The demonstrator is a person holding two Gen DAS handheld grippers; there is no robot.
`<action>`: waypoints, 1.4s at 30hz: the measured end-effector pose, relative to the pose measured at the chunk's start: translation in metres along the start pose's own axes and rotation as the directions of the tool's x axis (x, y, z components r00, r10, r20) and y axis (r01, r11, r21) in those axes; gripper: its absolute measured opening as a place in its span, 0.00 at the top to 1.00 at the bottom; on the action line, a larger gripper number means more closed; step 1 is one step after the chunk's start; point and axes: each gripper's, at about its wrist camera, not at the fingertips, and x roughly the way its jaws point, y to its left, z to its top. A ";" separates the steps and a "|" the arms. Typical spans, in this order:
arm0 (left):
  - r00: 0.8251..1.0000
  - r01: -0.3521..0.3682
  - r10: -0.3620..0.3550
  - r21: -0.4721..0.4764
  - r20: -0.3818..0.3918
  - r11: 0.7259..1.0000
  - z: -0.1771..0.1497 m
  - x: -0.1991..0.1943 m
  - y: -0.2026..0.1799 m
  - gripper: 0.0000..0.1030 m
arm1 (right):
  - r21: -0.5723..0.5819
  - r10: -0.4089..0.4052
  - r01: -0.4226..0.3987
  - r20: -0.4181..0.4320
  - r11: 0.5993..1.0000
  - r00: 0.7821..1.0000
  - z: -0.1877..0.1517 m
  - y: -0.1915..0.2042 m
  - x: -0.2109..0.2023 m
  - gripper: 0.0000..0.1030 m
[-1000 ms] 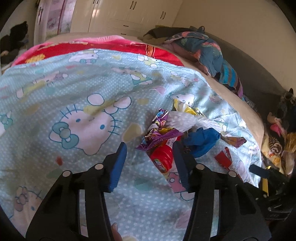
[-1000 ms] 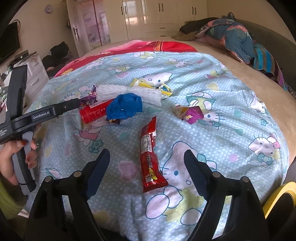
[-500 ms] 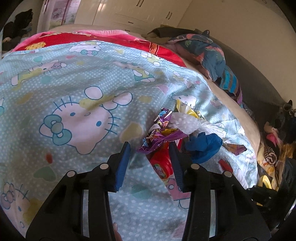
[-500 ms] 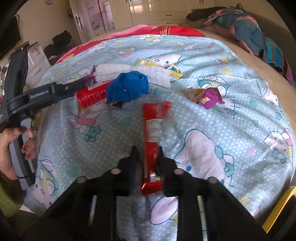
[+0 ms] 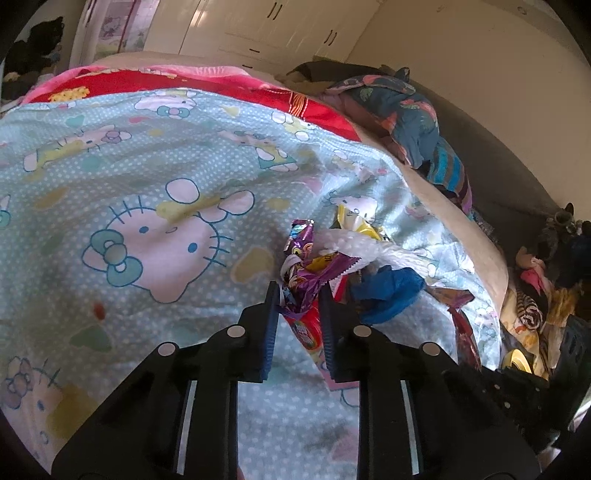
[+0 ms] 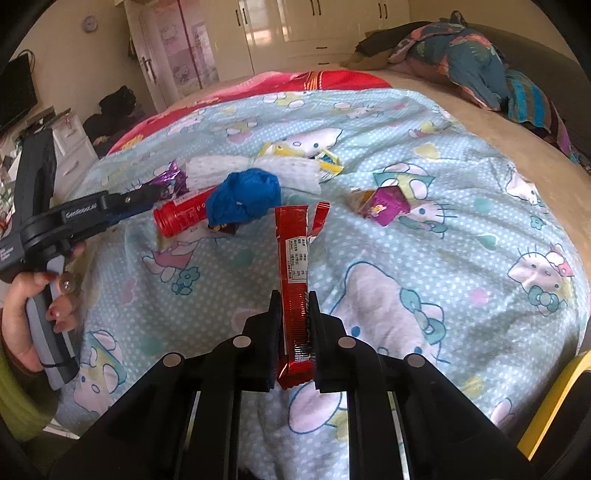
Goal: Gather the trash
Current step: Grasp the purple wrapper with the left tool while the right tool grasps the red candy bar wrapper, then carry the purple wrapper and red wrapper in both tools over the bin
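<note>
Trash lies on a Hello Kitty blanket (image 6: 424, 295). My right gripper (image 6: 294, 299) is shut on a long red snack wrapper (image 6: 293, 266) and holds it up off the blanket. My left gripper (image 5: 297, 291) is shut on a purple foil wrapper (image 5: 308, 273), above a red tube (image 5: 308, 328). The left gripper also shows in the right wrist view (image 6: 147, 195), beside the red tube (image 6: 183, 216). A crumpled blue bag (image 6: 243, 201), white tissue (image 6: 255, 170), a yellow wrapper (image 6: 327, 160) and a magenta packet (image 6: 386, 203) lie further back.
A pile of dark patterned clothes (image 6: 469, 62) lies at the bed's far right. White wardrobes (image 6: 314, 26) stand behind the bed. A yellow object (image 6: 554, 402) shows at the lower right. More clutter (image 5: 535, 295) lies off the bed's right side.
My right gripper closed on the red wrapper and lifted it off the blanket. My left gripper moved forward and closed on the purple wrapper.
</note>
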 end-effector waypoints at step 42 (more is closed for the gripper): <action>0.970 0.214 -0.236 0.268 0.051 0.939 -0.014 -0.088 -0.129 0.87 | 0.074 -0.056 0.040 0.226 0.996 0.972 -0.018 -0.015 -0.122 0.87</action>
